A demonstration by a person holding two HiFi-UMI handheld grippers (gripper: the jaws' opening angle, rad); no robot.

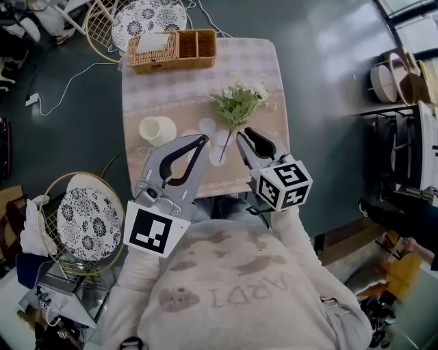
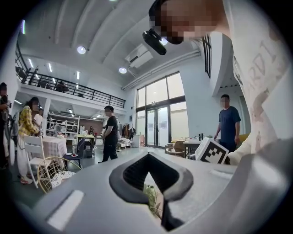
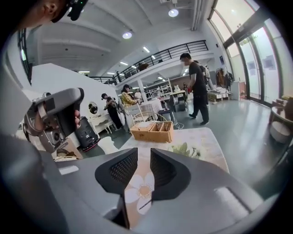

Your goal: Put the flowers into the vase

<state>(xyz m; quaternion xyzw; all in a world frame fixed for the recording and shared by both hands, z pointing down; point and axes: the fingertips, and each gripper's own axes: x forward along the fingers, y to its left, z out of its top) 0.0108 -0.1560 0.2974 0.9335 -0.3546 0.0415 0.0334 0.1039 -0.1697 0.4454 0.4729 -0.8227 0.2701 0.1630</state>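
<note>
The flowers (image 1: 236, 104) lie flat on the table (image 1: 171, 89), a green bunch with pale blooms. The thin stem runs toward me and ends on a white flower printed on the cloth.

My right gripper (image 1: 245, 135) hangs just right of that stem end. Its jaws are partly open, and between the pads I see only the printed cloth and the tip of the stem. My left gripper (image 1: 202, 141) sits just left of the stem end. Its tips are together, holding nothing, and the curved pads leave a loop through which I catch a bit of the greenery. Neither gripper touches the flowers.

The white vase (image 1: 157, 130) stands upright on the table, left of the flowers and apart from them, just beyond my left gripper. A wicker basket (image 1: 171, 49) with compartments sits at the far edge of the table, one part holding something white.

Wire chairs with patterned cushions stand off the table, one (image 1: 85, 222) at my left and one (image 1: 147, 17) at the far end.

In the room behind, a person in black (image 2: 110, 132) and another in a dark blue shirt (image 2: 227, 123) are standing.

My sweatshirt (image 1: 246, 290) carries letters. I read "ARD" and cannot make out the last one.
</note>
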